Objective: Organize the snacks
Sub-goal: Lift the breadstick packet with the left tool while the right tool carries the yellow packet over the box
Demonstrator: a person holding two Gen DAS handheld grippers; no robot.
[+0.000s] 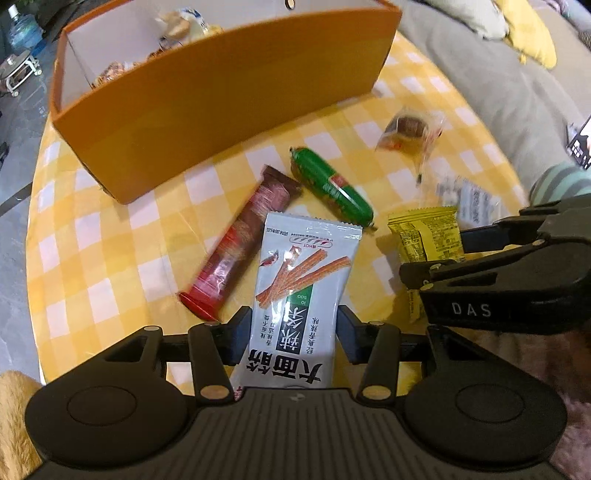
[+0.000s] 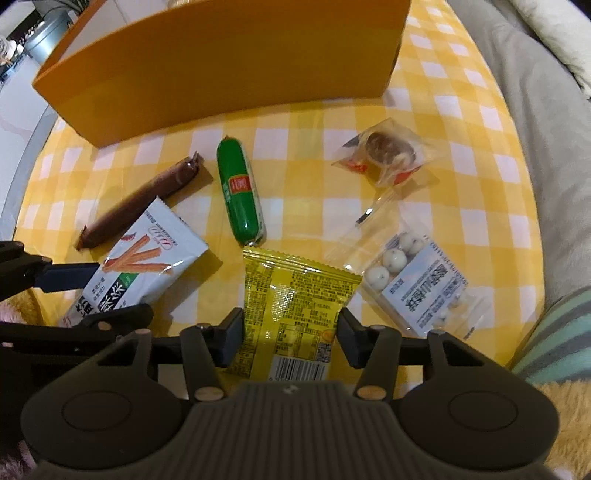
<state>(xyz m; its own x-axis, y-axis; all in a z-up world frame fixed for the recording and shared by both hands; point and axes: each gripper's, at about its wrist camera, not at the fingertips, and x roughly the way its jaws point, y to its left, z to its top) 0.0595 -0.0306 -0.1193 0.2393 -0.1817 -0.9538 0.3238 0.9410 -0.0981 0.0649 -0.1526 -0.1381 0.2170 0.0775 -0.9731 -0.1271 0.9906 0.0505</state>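
White spicy-strip packet (image 1: 295, 291) clamped between the pads of the left tool (image 1: 291, 332), long edges pinched, top end pointing toward the box. Same packet at the left edge of the right wrist view (image 2: 147, 266), lifted at a tilt over the worktop.

Yellow packet (image 2: 291, 314) pinched in the right tool (image 2: 290, 332), barcode end nearest the camera, serrated end pointing away. In the left wrist view, yellow packet (image 1: 424, 240) between the black fingers of the right tool (image 1: 436, 258), coming in from the right.

Just beside the white packet: brown-and-red biscuit roll (image 1: 240, 243), lying diagonally on the cloth, partly behind the packet's corner. Next to it, green sausage (image 1: 332, 184), also diagonal; near upright in the right wrist view (image 2: 240, 192). Farther right, clear wrapper with a brown cake (image 2: 388, 155), apart from the rest. Near the yellow packet's right side, clear bag of white balls (image 2: 406, 280) with a printed label.

Beyond all these, orange box (image 1: 221, 110), open-topped, white inside, wrapped snacks (image 1: 177, 26) showing above its near wall. Everything on a yellow-and-white checked worktop (image 2: 314, 110). Grey sofa (image 2: 546, 147) to the right, a striped sleeve (image 2: 554, 332) at the lower right.
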